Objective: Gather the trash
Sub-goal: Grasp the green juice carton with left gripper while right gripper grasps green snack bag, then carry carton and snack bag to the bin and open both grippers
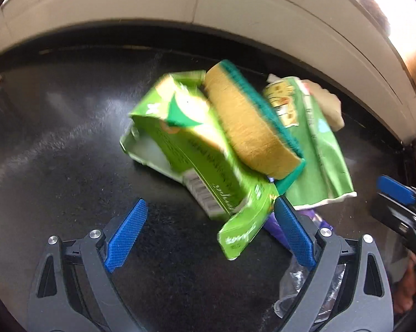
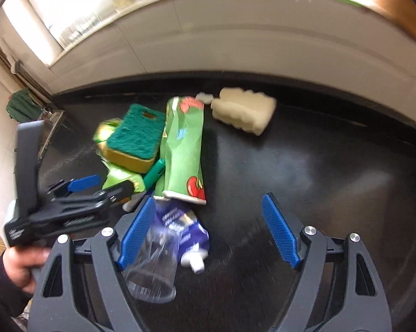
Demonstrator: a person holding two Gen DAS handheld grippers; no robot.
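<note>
A pile of trash lies on a black counter (image 1: 56,138). It holds a green carton (image 1: 191,152), a yellow sponge with a green scrub face (image 1: 246,127), a green wrapper (image 1: 316,152) and a white foam block (image 2: 244,110). My left gripper (image 1: 210,232) is open, and the carton's near end lies between its fingers, close to the right one. My right gripper (image 2: 208,229) is open over a clear plastic cup (image 2: 152,265) and a purple tube (image 2: 188,229); the cup lies against its left finger. A green pen (image 2: 154,173) sticks out from under the sponge.
A white ledge (image 2: 208,49) under a bright window runs behind the counter. At the far left are a metal sink edge (image 2: 53,117) and a green cloth (image 2: 20,105). A hand (image 2: 22,260) holds the left gripper close beside the right one.
</note>
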